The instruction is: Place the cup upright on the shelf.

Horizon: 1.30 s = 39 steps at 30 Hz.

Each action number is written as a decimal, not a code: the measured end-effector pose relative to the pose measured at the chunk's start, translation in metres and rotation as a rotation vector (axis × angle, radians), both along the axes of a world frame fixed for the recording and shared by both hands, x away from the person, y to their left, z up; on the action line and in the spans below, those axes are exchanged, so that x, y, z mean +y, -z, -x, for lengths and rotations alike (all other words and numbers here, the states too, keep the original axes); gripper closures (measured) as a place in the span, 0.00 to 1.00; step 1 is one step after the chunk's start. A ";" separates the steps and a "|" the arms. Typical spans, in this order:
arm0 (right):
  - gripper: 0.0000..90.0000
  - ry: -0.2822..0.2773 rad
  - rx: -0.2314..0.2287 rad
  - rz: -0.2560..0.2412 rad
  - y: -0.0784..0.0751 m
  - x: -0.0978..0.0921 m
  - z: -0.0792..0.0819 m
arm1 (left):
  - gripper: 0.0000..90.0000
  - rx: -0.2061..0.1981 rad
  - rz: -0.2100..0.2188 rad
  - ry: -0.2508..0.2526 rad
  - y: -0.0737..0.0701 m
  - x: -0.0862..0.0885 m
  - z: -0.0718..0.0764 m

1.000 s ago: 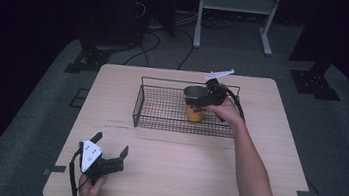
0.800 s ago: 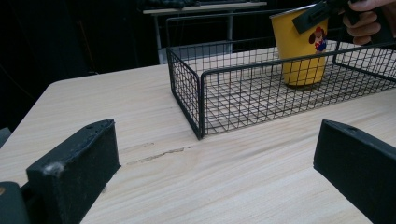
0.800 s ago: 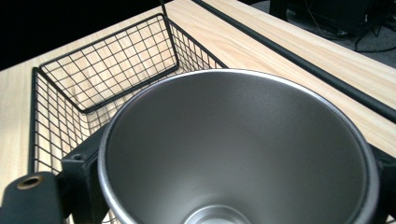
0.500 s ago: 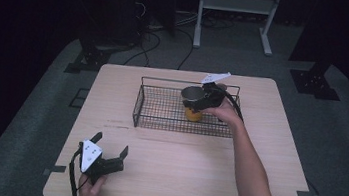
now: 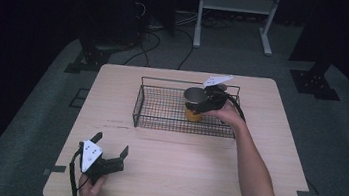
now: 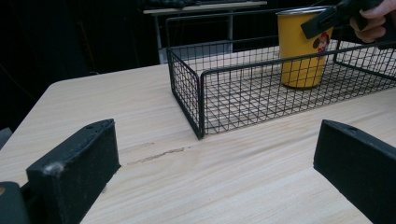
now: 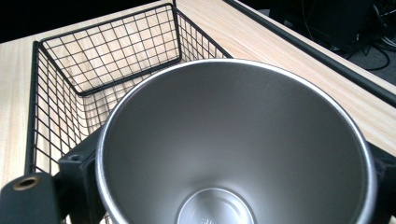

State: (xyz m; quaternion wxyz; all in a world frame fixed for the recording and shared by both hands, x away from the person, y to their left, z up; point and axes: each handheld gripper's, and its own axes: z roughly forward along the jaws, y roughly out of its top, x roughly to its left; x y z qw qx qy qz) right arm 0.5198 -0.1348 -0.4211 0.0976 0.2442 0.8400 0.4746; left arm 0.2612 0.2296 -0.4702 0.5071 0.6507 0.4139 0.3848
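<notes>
Cup (image 5: pixel 194 105): standing upright in wire basket (image 5: pixel 160 111), toward 3 o'clock.
Right gripper (image 5: pixel 206 101): clamping the cup's rim.
Left gripper (image 5: pixel 109 143): resting at 7 o'clock, jaws gaping wide.

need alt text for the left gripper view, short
A yellow cup stands upright inside a black wire basket on a light wooden table, with the right claw at its rim, held by a hand. In the foreground, the left claw is open, its two black jaws wide apart just above the tabletop.
</notes>
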 end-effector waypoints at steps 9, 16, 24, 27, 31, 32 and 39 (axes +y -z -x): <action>0.05 0.002 -0.012 0.015 -0.001 0.000 0.002 | 0.00 0.001 0.000 0.000 0.000 0.000 0.000; 0.03 0.004 -0.011 0.013 -0.003 -0.001 0.004 | 0.00 0.001 -0.001 0.001 0.000 0.000 0.000; 0.02 0.023 -0.023 -0.018 -0.007 -0.003 0.004 | 0.00 0.002 -0.003 0.001 0.000 0.000 0.000; 0.02 0.031 -0.028 -0.033 -0.010 -0.005 0.004 | 0.00 0.001 -0.005 0.001 0.000 0.000 0.000; 0.02 0.038 -0.033 -0.045 -0.013 -0.007 0.004 | 0.00 0.002 -0.003 0.001 0.000 0.000 0.000; 0.02 0.038 -0.034 -0.049 -0.014 -0.008 0.004 | 0.00 0.002 -0.003 0.002 0.000 0.000 0.000; 0.02 0.037 -0.039 -0.077 -0.019 -0.011 0.006 | 0.00 0.002 -0.006 0.001 0.000 -0.001 0.000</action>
